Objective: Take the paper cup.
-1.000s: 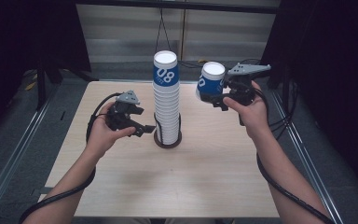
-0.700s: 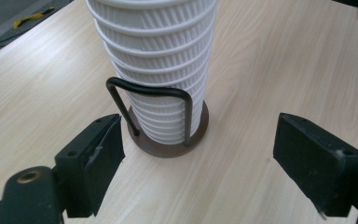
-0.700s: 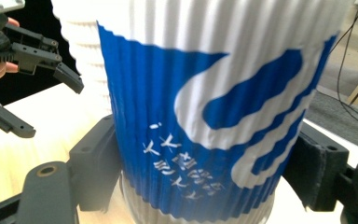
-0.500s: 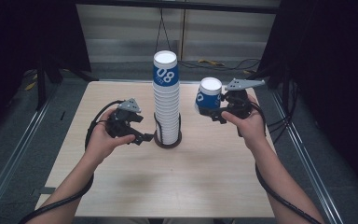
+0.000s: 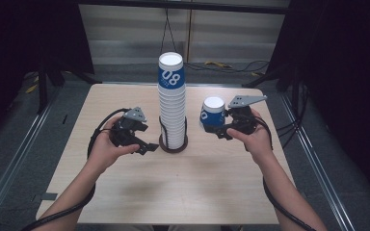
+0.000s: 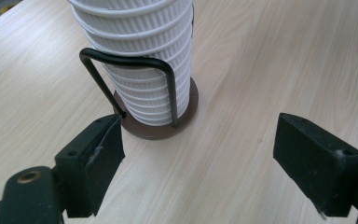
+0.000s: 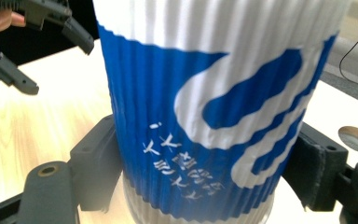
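A tall stack of white ribbed paper cups (image 5: 172, 106), the top one blue and white, stands upside down in a round brown holder (image 5: 173, 145) with black wire loops at the table's middle. In the left gripper view the stack (image 6: 140, 51) rises just beyond my jaws. My left gripper (image 5: 147, 145) stands open just left of the holder's base, nothing between its pads (image 6: 105, 154). My right gripper (image 5: 217, 126) is shut on a single blue and white cup (image 5: 212, 113), held upside down to the right of the stack. Both black jaws press on the cup (image 7: 214, 107) from its two sides.
The light wood table (image 5: 173, 192) has bare room in front of the stack and to both sides. Black cables trail from both grippers along the forearms. Metal rails run along the floor on either side, and dark curtains hang at the back corners.
My right gripper has come down with the cup, from level with the stack's top to about mid height beside it. The left gripper has stayed by the holder.
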Demonstrator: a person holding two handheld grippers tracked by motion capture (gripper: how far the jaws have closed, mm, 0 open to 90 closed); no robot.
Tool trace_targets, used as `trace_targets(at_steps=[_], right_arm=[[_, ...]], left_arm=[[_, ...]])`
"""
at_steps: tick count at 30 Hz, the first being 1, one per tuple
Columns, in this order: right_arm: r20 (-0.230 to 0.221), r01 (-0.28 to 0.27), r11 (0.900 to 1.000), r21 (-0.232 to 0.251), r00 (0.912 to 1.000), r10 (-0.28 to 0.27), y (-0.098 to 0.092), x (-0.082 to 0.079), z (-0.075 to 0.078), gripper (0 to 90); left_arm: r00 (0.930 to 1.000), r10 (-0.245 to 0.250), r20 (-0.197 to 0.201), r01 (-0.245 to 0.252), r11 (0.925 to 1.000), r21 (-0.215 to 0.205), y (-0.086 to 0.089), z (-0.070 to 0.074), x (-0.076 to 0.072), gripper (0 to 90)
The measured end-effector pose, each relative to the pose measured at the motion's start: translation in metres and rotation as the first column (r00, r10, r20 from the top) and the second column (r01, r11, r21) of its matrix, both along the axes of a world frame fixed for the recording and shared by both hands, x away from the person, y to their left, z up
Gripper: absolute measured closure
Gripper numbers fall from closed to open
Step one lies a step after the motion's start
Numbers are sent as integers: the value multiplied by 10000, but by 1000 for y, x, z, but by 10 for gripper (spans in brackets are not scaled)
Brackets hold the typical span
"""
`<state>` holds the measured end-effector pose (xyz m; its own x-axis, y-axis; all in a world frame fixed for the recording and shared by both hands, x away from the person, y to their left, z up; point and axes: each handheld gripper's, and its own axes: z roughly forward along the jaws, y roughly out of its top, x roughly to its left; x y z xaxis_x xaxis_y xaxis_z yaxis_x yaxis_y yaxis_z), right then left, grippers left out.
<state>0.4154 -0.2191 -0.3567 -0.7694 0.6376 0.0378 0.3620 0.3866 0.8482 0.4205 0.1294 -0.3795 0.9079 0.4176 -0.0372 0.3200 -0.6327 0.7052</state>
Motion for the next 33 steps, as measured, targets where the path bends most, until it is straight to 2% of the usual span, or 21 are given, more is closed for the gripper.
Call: trace_targets(at_steps=[1,6,8,11,14,19,20,21,23,25,29,33], right_arm=[[0,-38,10000,-61,10000,38,0,-1,-1,217],[-194,-275,9991,-311,9995,269,0,-7,-9,217],[-286,-403,9983,-425,9988,391,1,-9,-12,217],[-393,-545,9966,-612,9979,521,1,-13,-16,218],[-520,-659,9945,-811,9967,618,2,-15,-20,218],[-759,-857,9903,-1092,9941,777,3,-19,-26,218],[-857,-888,9892,-1166,9932,791,3,-19,-27,218],[-877,-922,9879,-1247,9928,816,4,-20,-28,218],[-1017,-1007,9853,-1380,9910,871,5,-21,-31,218],[-1144,-1173,9804,-1581,9884,998,6,-22,-34,218],[-1393,-1548,9618,-2260,9823,1254,11,-24,-37,218],[-1529,-1810,9504,-2531,9775,1454,15,-26,-38,218]], left_arm=[[10000,-75,51,74,9999,81,0,0,0,159],[9998,-140,-167,135,9995,-279,-4,-4,-3,159],[9995,-304,-60,303,9994,-159,-6,-5,-4,159],[9995,-288,-127,284,9992,-291,-7,-10,-4,158],[9993,-307,-205,303,9994,-190,-8,-15,-4,158],[9990,-346,-292,335,9988,-355,-11,-23,-5,158],[9986,-474,-232,471,9988,-143,-11,-23,-4,158],[9988,-432,-244,425,9986,-318,-12,-25,-5,158],[9985,-474,-267,465,9983,-349,-13,-27,-5,158],[9985,-484,-248,477,9984,-307,-13,-28,-5,158],[9984,-510,-250,503,9984,-267,-14,-28,-5,158],[9980,-571,-287,562,9979,-313,-15,-30,-6,158]])
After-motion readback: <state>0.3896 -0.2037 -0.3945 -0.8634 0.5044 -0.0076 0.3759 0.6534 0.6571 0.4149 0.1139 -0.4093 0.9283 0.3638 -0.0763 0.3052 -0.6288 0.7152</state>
